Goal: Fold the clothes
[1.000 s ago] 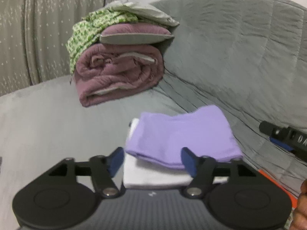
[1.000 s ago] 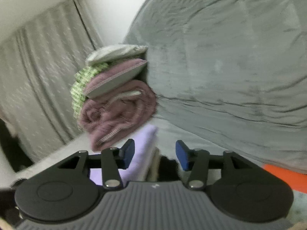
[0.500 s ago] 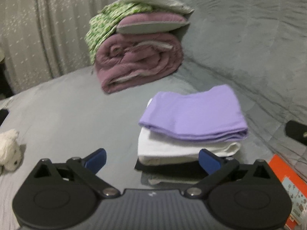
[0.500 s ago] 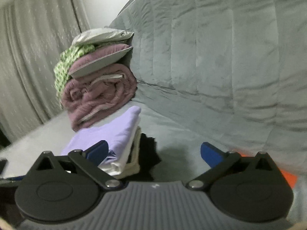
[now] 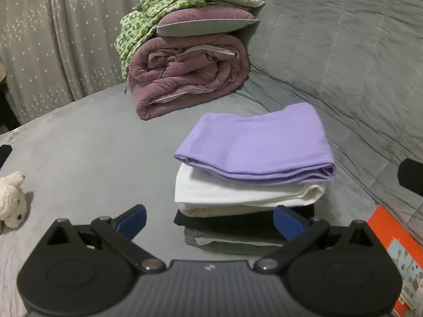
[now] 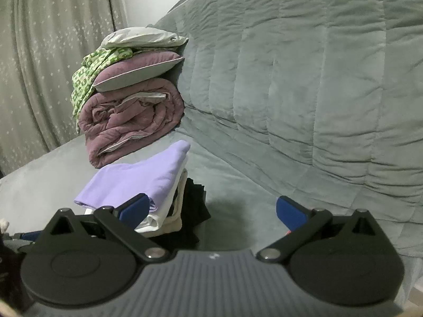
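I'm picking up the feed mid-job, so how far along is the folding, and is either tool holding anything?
Done: the purple garment lies folded on top of a stack, over a white piece and darker ones. In hand: nothing; the left tool and right tool both stand open and empty, short of the stack. Left: no unfolded clothing shows in either view, so I can't tell what remains. The rolled mauve comforter sits behind.

No text is legible; the orange box's [image 5: 396, 261] print seems only pictures.

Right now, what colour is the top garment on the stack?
Lilac top garment, clearest in the left wrist view.
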A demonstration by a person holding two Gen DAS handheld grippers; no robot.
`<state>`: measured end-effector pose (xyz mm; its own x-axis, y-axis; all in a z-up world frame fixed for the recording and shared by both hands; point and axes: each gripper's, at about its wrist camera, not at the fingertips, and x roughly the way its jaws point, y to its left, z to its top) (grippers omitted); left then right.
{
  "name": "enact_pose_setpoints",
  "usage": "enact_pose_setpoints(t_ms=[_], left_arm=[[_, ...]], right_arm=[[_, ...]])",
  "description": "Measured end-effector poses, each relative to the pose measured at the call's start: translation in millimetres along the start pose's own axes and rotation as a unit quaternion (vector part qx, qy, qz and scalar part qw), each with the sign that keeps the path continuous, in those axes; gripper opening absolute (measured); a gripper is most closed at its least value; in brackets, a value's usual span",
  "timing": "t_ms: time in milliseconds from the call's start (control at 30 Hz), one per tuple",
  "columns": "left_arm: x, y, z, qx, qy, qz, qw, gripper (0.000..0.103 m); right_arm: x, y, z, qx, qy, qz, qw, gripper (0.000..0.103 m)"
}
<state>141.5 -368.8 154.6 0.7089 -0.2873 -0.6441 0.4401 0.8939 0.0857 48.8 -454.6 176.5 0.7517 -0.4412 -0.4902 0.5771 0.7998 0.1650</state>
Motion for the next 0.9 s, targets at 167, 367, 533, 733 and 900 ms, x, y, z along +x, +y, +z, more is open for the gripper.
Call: enact_pose_setpoints(t_ms=[167,367,533,733,900], left_arm=[[-0.7,-0.3,0.1,0.003,0.0,0.005,1.0,0.102],[-1.8,1.9,0.3,0.003,-0.001,0.004,1.0,0.102],[-1.9,2.0,0.7,0.006,-0.002,0.002,1.0,0.102],[-0.2,0.3,1.2,0.005,-0.001,0.003,1.0,0.102],[0.3,-2.1,0.1,0.008,0.0,0.003,1.0,0.102]], right_arm=[[-1.3,2.2,0.2,-0.001,0.003,0.009,1.0,0.103],[-0.7,6.2,0.3,-0.015,0.001,-0.009,1.0,0.103],[1.8,4.1,0.0,-0.012,0.005,-0.008,1.0,0.103],[0.9,4.1,0.4,-0.015,0.004,-0.006,1.0,0.103],[0.5,3.8,-0.5,-0.017,0.006,-0.004,1.0,0.103]])
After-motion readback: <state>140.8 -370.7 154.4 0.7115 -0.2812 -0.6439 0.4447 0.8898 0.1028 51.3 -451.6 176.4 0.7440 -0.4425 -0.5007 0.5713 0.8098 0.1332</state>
